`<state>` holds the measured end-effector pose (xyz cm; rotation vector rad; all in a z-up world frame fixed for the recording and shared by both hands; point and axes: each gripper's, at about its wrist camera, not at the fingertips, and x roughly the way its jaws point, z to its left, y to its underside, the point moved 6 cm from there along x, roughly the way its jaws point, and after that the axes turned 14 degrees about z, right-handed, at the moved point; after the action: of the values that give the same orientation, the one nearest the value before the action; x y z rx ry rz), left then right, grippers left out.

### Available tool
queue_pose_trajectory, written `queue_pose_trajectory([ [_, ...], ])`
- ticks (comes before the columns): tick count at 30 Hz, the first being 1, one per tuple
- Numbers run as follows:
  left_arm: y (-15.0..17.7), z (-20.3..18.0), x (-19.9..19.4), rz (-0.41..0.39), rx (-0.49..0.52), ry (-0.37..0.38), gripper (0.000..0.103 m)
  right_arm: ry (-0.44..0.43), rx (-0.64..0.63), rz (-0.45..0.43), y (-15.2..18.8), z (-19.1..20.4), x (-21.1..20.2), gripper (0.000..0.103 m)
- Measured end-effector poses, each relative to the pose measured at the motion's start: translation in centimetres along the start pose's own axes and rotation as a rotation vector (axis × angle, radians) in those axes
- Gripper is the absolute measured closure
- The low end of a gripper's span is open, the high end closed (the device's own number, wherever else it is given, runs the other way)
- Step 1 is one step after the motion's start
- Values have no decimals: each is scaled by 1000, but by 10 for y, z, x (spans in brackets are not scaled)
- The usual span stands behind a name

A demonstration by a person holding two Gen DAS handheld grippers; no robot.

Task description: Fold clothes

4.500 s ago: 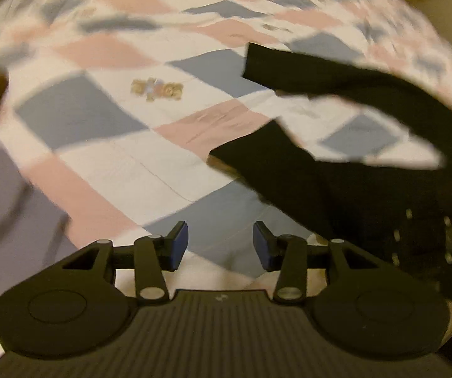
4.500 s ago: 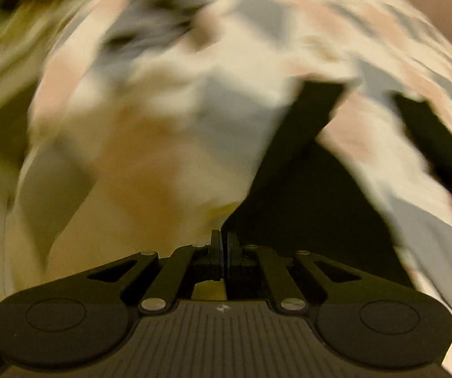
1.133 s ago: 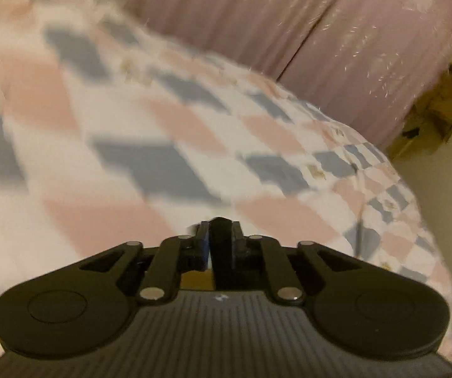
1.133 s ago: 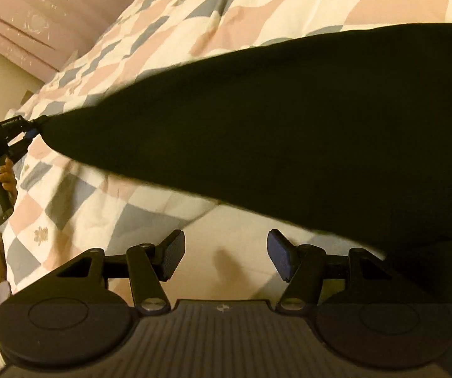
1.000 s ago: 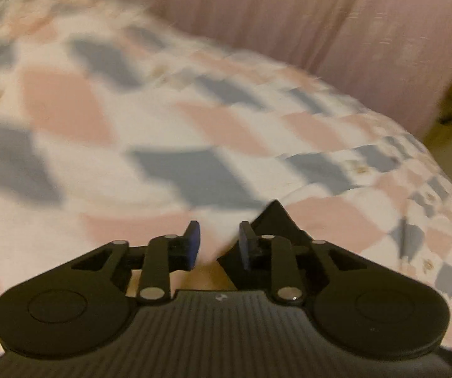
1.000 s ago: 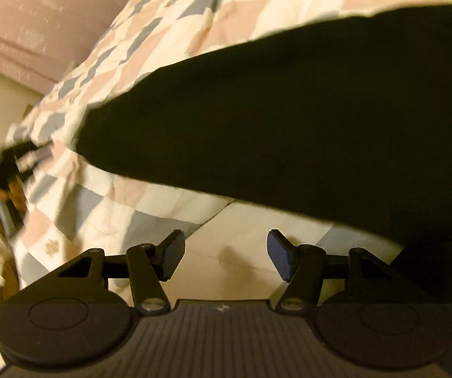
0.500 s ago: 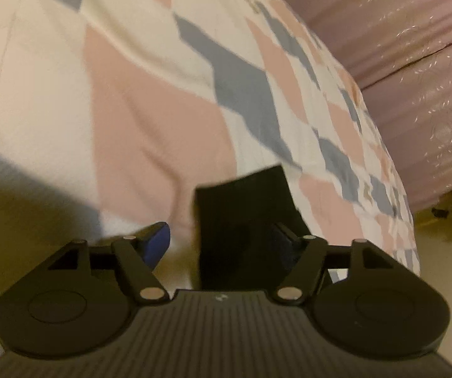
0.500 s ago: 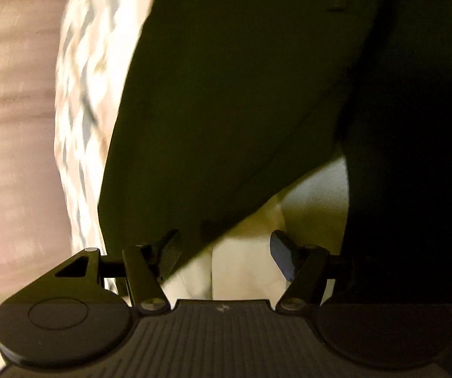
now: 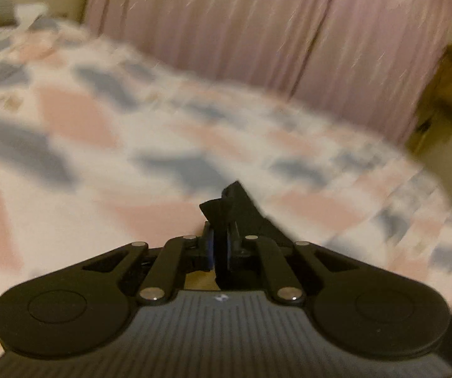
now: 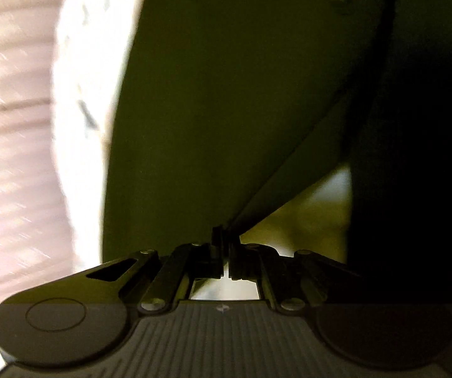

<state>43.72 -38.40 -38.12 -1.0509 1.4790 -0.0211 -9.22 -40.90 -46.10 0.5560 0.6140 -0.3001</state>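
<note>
Seen from the left wrist, the left gripper (image 9: 221, 245) has its two fingers pressed close together on a fold of the black garment (image 9: 235, 208), which pokes up between the blue pads (image 9: 208, 247) and sticks out past the tips toward 12 o'clock, with a further strip of the same cloth trailing off toward 4 o'clock behind the right-hand finger. Beyond it the bedspread (image 9: 78, 145), checked in pink, grey-blue and white, fills the middle of the view from 9 o'clock round to 3 o'clock, though it is badly blurred. A pink curtain (image 9: 257, 31) hangs in folds across the top from 11 o'clock to 1 o'clock, and something brown (image 9: 446, 94), too smeared to make out, sits at 2 o'clock beside the curtain's edge. From the right wrist, the right gripper (image 10: 224, 249) is likewise drawn in narrow, its fingers nipping an edge of the black garment (image 10: 241, 94); only a thin bright slit shows between them lower down. The cloth rises from the tips and spreads wide toward 12 o'clock and 1 o'clock, taking up most of the view, with a darker part down the side at 3 o'clock. A sliver of the bedspread (image 10: 84, 94) shows at 10 o'clock, and the curtain (image 10: 12, 126) is a pale blur at 9 o'clock.
</note>
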Motion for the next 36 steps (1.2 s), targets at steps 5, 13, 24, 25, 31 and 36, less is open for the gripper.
queue_pose_trajectory([
  [5, 46, 7, 30, 148, 68, -204, 78, -27, -123, 78, 17, 25, -19, 46],
  [13, 36, 43, -59, 250, 38, -499, 56, 407, -553, 46, 82, 21, -131, 33],
  [24, 225, -102, -252, 512, 176, -319, 32, 684, -731, -87, 140, -28, -238, 23],
  [25, 240, -116, -270, 512, 155, -294, 28, 680, -771, -82, 143, -23, -239, 21],
  [31, 283, -197, -345, 412, 148, -267, 18, 728, -1064, -110, 143, 2, -273, 10],
  [36, 292, -253, -394, 309, 76, -269, 3, 713, -1180, -107, 139, 11, -332, 3],
])
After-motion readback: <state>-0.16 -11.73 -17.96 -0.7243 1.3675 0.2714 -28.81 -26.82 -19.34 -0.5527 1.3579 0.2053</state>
